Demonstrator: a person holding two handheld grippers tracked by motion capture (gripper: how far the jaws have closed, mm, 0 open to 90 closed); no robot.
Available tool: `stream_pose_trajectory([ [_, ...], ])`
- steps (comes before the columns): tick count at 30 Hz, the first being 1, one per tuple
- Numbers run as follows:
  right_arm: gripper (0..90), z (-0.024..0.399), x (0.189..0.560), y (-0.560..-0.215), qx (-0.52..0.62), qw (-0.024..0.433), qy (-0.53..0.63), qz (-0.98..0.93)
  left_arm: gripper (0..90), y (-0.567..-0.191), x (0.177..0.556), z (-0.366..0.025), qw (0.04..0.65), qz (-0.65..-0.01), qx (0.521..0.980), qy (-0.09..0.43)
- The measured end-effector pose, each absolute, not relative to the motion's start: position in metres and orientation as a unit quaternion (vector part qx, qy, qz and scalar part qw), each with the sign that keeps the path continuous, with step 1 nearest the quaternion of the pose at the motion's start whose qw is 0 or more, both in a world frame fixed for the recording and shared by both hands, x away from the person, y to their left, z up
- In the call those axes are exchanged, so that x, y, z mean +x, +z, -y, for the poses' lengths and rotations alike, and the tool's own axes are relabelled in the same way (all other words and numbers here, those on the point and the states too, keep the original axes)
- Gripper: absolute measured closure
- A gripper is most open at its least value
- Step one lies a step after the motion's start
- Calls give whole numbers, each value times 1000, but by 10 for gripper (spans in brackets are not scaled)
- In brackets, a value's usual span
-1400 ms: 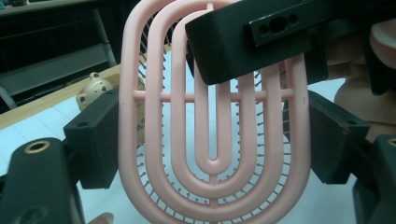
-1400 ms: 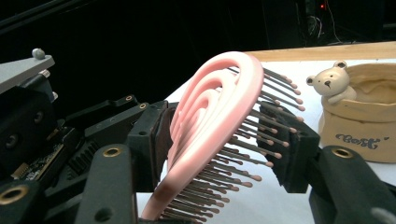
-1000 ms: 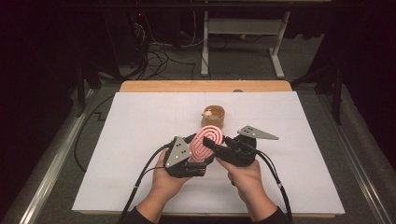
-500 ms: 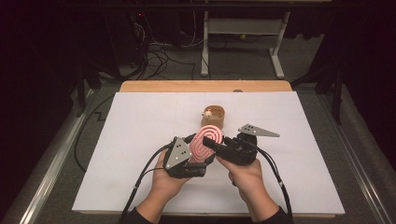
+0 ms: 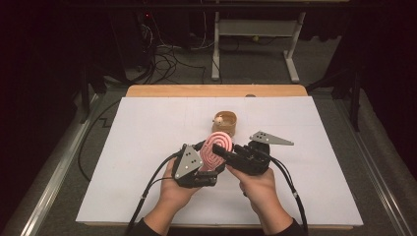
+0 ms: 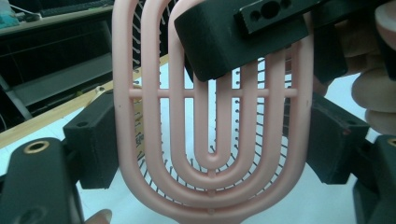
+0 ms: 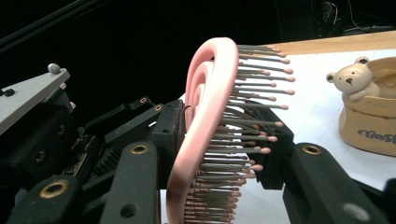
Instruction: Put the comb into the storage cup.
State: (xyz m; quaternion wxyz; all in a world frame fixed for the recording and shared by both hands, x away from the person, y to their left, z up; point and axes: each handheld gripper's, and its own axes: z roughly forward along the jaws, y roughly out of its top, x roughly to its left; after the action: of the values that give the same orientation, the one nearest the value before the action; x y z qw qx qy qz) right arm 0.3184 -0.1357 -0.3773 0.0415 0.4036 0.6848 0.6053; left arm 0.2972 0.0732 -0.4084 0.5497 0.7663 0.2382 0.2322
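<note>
— Where's the hairbrush?

— I see the pink vented hairbrush [image 5: 217, 149] held upright above the white table cover [image 5: 147, 147], between both grippers. My left gripper [image 5: 199, 167] pinches its head by the edges.

— And the right?

— My right gripper [image 7: 224, 154] straddles the head, back and bristles [image 7: 252, 126]; whether it grips, I can't tell. A bear-decorated cup [image 5: 225, 123] stands just behind.

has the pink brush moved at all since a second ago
No. The pink brush sits at the same spot just in front of the bear cup, between both grippers, as before.
</note>
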Motion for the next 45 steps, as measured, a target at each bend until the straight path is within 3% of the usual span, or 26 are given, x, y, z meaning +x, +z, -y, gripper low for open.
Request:
stream_pose_trajectory([
  [13,645,135,317,-375,409,38,608,-680,180,-407,295,-71,542,-241,765,250],
  [45,658,130,315,-366,392,57,610,-687,173,-405,298,-77,571,-243,757,207],
])
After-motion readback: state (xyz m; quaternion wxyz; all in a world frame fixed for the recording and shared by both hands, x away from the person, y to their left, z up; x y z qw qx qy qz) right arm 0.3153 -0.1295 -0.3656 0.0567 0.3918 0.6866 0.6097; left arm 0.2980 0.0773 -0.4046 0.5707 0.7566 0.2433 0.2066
